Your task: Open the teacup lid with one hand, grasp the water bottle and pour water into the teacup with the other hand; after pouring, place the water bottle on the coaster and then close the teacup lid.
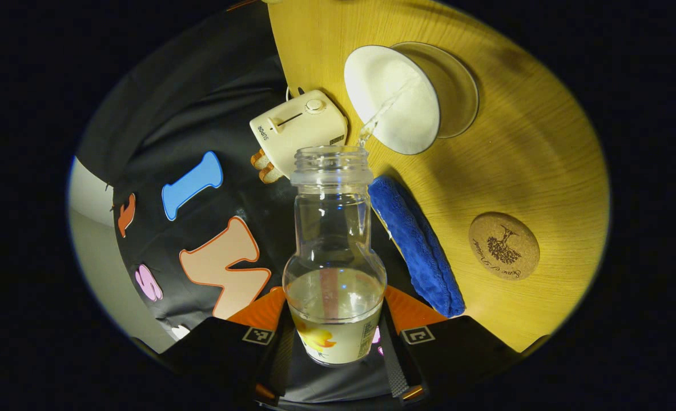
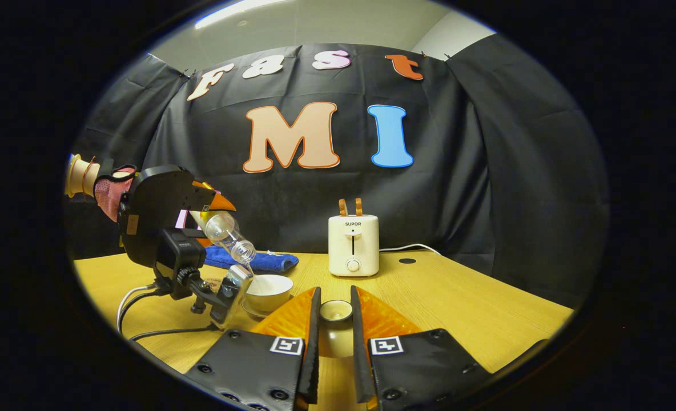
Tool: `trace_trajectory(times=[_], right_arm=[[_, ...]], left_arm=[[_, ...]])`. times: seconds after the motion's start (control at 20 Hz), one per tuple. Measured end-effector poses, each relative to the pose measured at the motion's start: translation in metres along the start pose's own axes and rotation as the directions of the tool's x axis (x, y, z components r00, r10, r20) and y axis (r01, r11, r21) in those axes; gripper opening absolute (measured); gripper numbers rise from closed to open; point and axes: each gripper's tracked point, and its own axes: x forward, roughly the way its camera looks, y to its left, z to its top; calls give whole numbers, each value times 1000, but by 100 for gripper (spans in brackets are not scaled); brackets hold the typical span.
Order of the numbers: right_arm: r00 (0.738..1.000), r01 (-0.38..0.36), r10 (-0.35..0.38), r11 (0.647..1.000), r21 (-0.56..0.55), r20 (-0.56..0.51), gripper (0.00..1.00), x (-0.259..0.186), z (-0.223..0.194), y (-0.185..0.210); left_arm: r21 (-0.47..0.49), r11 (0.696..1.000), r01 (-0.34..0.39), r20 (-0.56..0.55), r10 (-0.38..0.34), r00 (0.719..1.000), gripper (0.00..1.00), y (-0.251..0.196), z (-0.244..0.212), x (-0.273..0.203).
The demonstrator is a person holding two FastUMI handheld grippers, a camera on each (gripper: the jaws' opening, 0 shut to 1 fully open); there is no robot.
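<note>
My left gripper (image 1: 335, 337) is shut on a clear water bottle (image 1: 334, 251), which is tilted with its open mouth toward the white teacup (image 1: 398, 97). A thin stream of water (image 1: 381, 114) runs from the mouth into the uncovered cup, which stands on a glass saucer (image 1: 461, 85). A round cork coaster (image 1: 503, 245) lies bare on the table to the right. In the right gripper view, my right gripper (image 2: 336, 319) is shut on the teacup lid (image 2: 336, 311), held off to the side of the teacup (image 2: 266, 291). There the tilted bottle (image 2: 229, 234) hangs above the cup.
A folded blue cloth (image 1: 415, 240) lies between bottle and coaster. A cream toaster (image 2: 353, 245) with toast in it stands at the back of the yellow wooden table (image 2: 458, 308), its cord trailing right. A gloved hand (image 2: 109, 188) holds the left gripper, and cables run from it.
</note>
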Motion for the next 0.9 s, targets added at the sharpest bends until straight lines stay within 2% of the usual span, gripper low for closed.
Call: trace_trajectory(times=[0.1, 0.2, 0.25, 0.3, 0.35, 0.4, 0.45, 0.55, 0.7, 0.9], right_arm=[[1000, -1, 1, 1000, 0, 0, 29, 0, 0, 0], [1000, -3, 3, 1000, 0, -1, 28, 0, 0, 0], [1000, -3, 3, 1000, 0, 0, 29, 0, 0, 0], [1000, -3, 3, 1000, 0, 0, 29, 0, 0, 0], [1000, -3, 3, 1000, 0, 0, 29, 0, 1, 0], [1000, -3, 3, 1000, 0, 0, 30, 0, 0, 1], [1000, -3, 3, 1000, 0, 0, 28, 0, 0, 1], [1000, -3, 3, 1000, 0, -1, 27, 0, 0, 1], [1000, -3, 3, 1000, 0, 0, 29, 0, 0, 1], [1000, -8, 8, 1000, 0, 0, 30, 1, 0, 2]], left_arm=[[-109, 994, 33, 1, -33, 999, 65, -12, -3, -1], [-282, 957, 71, 25, -67, 997, 65, -27, -1, -5], [-374, 923, 87, 41, -77, 996, 66, -32, 2, -6], [-469, 877, 103, 58, -85, 995, 63, -38, 5, -9], [-561, 820, 111, 81, -79, 994, 64, -40, 9, -10], [-647, 754, 114, 98, -66, 993, 64, -39, 12, -10], [-733, 671, 109, 106, -45, 993, 61, -38, 12, -12], [-862, 491, 127, 132, -25, 991, 64, -38, 13, -14], [-954, 282, 105, 115, 19, 993, 64, -27, -5, -15], [-994, -25, 102, 100, 78, 992, 64, -17, -25, -19]])
